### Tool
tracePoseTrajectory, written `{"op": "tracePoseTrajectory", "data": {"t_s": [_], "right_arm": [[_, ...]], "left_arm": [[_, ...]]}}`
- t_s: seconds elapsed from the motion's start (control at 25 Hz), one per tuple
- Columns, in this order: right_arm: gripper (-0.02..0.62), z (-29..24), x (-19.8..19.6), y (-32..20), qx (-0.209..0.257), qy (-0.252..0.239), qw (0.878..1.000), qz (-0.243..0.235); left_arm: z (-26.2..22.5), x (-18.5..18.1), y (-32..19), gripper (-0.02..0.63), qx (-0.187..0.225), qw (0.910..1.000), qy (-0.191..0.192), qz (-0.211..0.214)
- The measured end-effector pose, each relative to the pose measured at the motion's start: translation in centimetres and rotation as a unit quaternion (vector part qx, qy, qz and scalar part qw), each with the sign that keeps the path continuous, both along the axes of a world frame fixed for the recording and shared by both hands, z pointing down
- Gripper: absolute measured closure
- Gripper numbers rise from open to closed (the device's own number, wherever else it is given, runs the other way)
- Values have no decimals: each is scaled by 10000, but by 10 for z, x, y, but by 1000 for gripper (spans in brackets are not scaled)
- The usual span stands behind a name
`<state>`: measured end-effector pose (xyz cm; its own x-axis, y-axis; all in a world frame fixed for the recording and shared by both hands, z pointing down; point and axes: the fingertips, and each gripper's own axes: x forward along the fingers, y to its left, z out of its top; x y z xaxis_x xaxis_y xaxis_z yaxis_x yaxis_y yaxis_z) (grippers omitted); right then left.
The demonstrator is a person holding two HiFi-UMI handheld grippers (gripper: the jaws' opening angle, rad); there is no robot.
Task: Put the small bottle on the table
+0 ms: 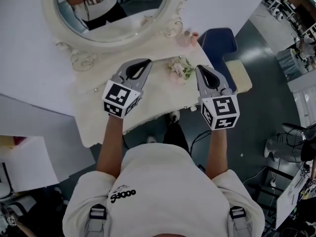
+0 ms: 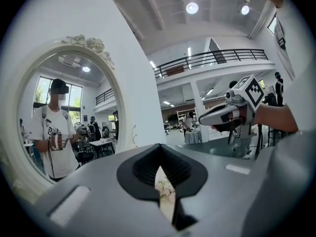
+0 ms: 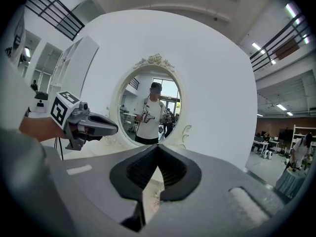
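Note:
A white dressing table [image 1: 98,110] stands below me with an oval mirror [image 1: 113,9] behind it. What looks like a small pink bottle [image 1: 184,38] stands at the table's far right corner, next to the mirror frame. My left gripper [image 1: 142,64] hovers over the middle of the table, shut and holding nothing. My right gripper [image 1: 201,70] hangs over the table's right edge, also shut and holding nothing. Both are well short of the bottle. In the left gripper view the jaws [image 2: 160,154] meet with only a thin slit. The right gripper view shows its jaws [image 3: 158,154] the same way.
A bunch of pale pink flowers [image 1: 180,69] lies on the table between the two grippers. A blue chair [image 1: 217,43] and a cream cushioned stool [image 1: 239,75] stand to the right of the table. A white wall panel [image 1: 29,58] rises on the left.

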<state>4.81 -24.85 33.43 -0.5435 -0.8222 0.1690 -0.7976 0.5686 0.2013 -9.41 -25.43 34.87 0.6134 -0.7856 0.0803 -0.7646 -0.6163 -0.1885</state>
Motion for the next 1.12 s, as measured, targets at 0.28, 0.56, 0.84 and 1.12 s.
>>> {"op": "tracePoseTrajectory", "data": {"t_s": [0.28, 0.56, 0.84, 1.12], "right_arm": [[594, -15, -6, 10, 155, 83, 9997, -148], [594, -15, -8, 10, 167, 103, 9995, -236], [594, -14, -8, 6, 171, 75, 9994, -301], [594, -9, -13, 0, 116, 80, 9992, -376]], "left_arm": [[-19, 3, 14, 589, 245, 9997, -32, 15], [-16, 6, 15, 589, 281, 9996, -73, 30], [-17, 9, 13, 589, 293, 9995, -69, 8], [-15, 7, 7, 588, 242, 9997, -14, -39]]}}
